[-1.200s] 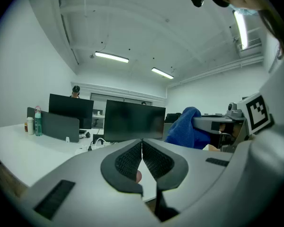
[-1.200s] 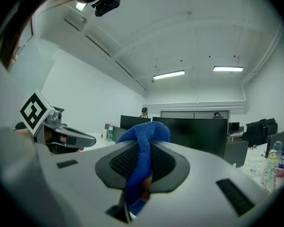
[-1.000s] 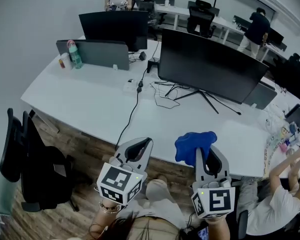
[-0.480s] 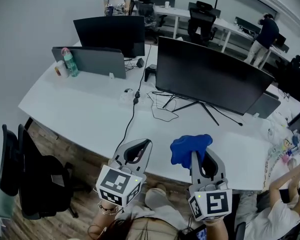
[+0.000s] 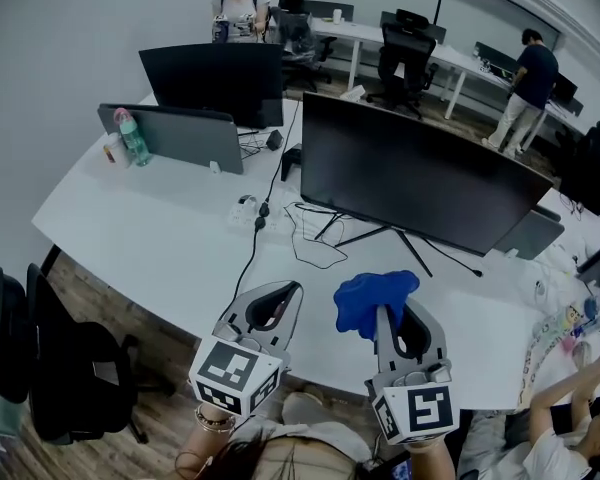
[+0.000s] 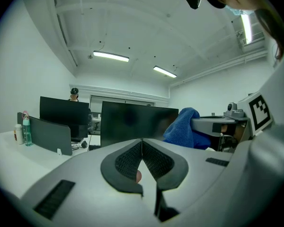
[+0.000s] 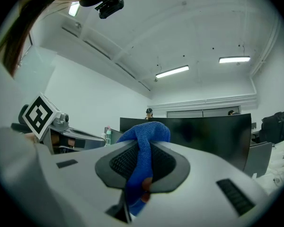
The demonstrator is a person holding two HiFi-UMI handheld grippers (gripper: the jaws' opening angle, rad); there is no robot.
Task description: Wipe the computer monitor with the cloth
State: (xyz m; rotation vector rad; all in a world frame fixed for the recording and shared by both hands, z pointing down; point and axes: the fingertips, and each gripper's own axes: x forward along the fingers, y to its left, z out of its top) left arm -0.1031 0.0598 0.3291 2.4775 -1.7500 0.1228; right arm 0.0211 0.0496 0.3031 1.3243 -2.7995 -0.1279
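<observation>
A large black computer monitor [image 5: 420,173] stands on the white desk [image 5: 170,238], its dark screen facing me; it also shows in the left gripper view [image 6: 137,122] and the right gripper view [image 7: 217,126]. My right gripper [image 5: 383,303] is shut on a blue cloth [image 5: 372,296], bunched above its jaws, in front of the monitor and short of it. The cloth [image 7: 143,145] hangs through the closed jaws. My left gripper [image 5: 280,293] is shut with nothing in it, held low by the desk's front edge, left of the cloth [image 6: 184,126].
A second monitor [image 5: 212,73] and a grey divider panel [image 5: 170,123] stand at the back left, with a bottle [image 5: 130,133] beside them. Cables [image 5: 280,218] trail across the desk. A black chair [image 5: 50,358] sits at the left. People stand at far desks.
The view has moved nearer the desk, so the monitor looks larger and closer. Both grippers keep the same pose, the right one still holding the cloth.
</observation>
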